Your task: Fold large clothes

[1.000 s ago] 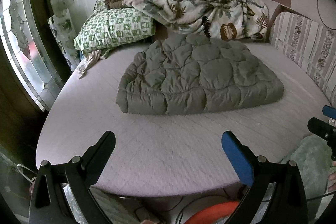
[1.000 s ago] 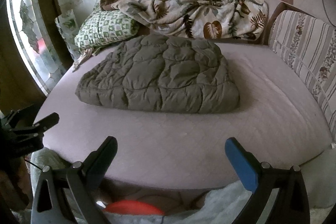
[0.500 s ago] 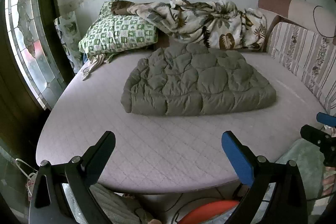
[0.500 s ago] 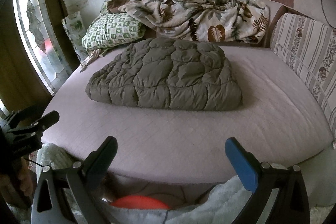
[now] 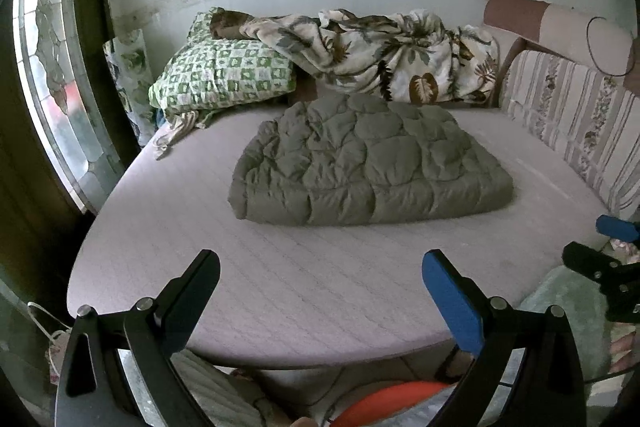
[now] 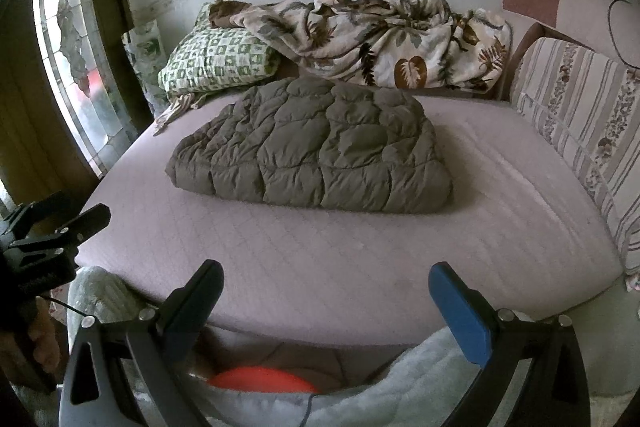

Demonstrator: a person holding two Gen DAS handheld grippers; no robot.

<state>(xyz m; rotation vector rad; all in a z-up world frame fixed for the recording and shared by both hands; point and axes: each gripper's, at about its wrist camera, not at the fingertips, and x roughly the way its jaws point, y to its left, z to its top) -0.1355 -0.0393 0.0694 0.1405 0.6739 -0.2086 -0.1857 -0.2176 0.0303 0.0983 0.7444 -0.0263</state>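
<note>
A grey-green quilted puffy garment [image 5: 368,163] lies folded into a thick rectangle in the middle of the pale pink bed [image 5: 280,279]; it also shows in the right wrist view [image 6: 316,155]. My left gripper [image 5: 320,267] is open and empty, held back over the bed's near edge, well short of the garment. My right gripper [image 6: 326,279] is open and empty, also back at the near edge. The right gripper shows at the right rim of the left wrist view [image 5: 600,259]; the left gripper shows at the left rim of the right wrist view [image 6: 52,239].
A green checked pillow [image 5: 224,75] and a crumpled leaf-print blanket [image 5: 380,55] lie at the head of the bed. A striped cushion [image 5: 572,123] lines the right side. A stained-glass window [image 5: 52,99] is on the left. An orange object [image 6: 260,379] lies below the bed edge.
Both grippers have drawn back and tilted up from the bed, so the folded garment looks smaller and farther away. Both stayed open and empty.
</note>
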